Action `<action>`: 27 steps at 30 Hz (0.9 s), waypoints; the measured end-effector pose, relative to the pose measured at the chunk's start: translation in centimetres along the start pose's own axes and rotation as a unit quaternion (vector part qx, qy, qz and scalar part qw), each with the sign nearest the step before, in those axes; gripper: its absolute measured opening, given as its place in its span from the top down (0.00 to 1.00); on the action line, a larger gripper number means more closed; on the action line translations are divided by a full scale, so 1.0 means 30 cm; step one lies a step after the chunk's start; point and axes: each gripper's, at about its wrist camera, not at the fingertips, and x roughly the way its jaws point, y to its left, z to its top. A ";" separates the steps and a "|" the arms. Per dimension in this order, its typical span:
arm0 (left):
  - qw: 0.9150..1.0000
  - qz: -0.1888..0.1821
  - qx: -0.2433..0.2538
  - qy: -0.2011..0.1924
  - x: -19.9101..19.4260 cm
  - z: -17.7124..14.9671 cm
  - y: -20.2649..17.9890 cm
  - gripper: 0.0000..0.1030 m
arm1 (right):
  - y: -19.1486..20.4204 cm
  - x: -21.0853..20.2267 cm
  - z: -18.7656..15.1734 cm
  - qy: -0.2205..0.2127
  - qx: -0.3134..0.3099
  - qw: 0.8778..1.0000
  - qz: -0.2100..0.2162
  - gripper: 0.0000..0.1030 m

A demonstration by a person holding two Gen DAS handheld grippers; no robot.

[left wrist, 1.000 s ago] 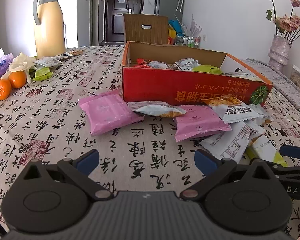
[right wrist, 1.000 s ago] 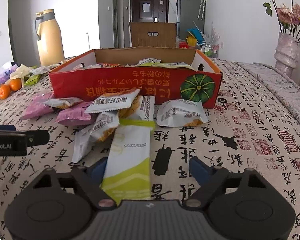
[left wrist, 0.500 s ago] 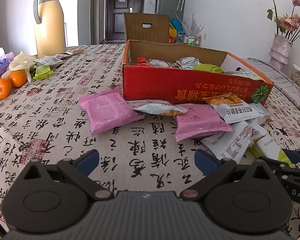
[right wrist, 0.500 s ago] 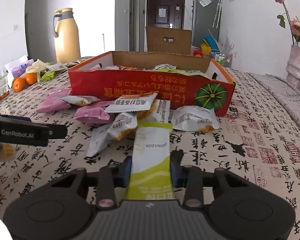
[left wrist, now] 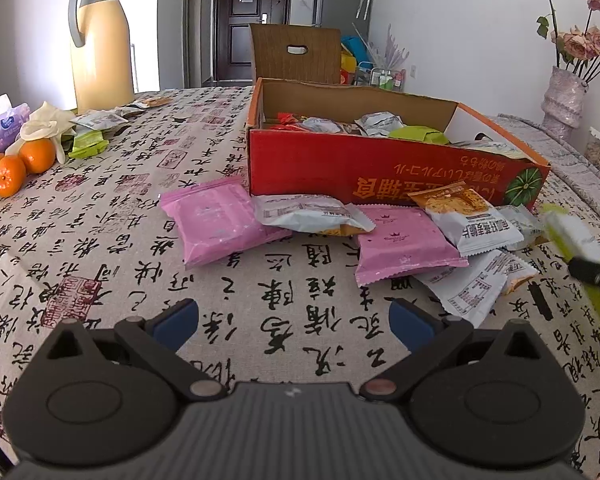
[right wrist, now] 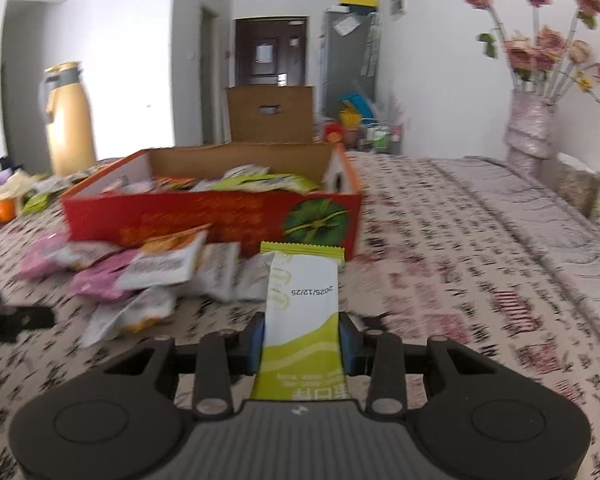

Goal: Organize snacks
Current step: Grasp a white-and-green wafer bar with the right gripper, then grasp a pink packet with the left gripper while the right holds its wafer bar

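left tool point(left wrist: 294, 322): held apart over bare surface point(left wrist: 100, 216), nothing between | loose snack packets point(left wrist: 404, 246): heaped near red cardboard box point(left wrist: 380, 172) front | right tool point(right wrist: 302, 340): clamped on green-and-white snack bar point(right wrist: 302, 304), raised clear of surface, right of heap

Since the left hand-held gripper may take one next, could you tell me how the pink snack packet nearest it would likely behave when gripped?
The pink snack packet is a flat, puffy sealed pouch, so it probably feels light and gives under pressure. Its glossy film looks somewhat slippery. It lies flat on the tablecloth, so it should not roll.
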 end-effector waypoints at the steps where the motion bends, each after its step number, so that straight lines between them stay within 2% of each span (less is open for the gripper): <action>1: 1.000 0.002 0.001 0.001 -0.001 0.000 -0.002 0.00 | -0.012 0.007 0.006 -0.002 0.004 1.000 -0.008 0.66; 7: 1.000 0.009 -0.007 -0.003 -0.024 0.028 0.020 0.00 | -0.085 0.067 0.042 -0.011 0.022 0.998 -0.051 0.66; 11: 0.999 0.036 -0.010 -0.022 -0.047 0.079 0.061 0.00 | -0.096 0.102 0.035 -0.006 0.034 0.998 -0.055 0.65; 16: 0.997 0.074 -0.021 -0.024 -0.013 0.170 0.123 0.00 | -0.097 0.117 0.027 0.000 0.034 0.998 -0.054 0.65; 22: 0.993 0.099 -0.059 0.017 0.105 0.269 0.188 0.00 | -0.105 0.116 0.022 0.005 0.045 0.998 -0.048 0.65; 27: 0.990 0.112 -0.077 0.048 0.201 0.295 0.197 0.00 | -0.104 0.117 0.022 0.005 0.044 0.998 -0.044 0.65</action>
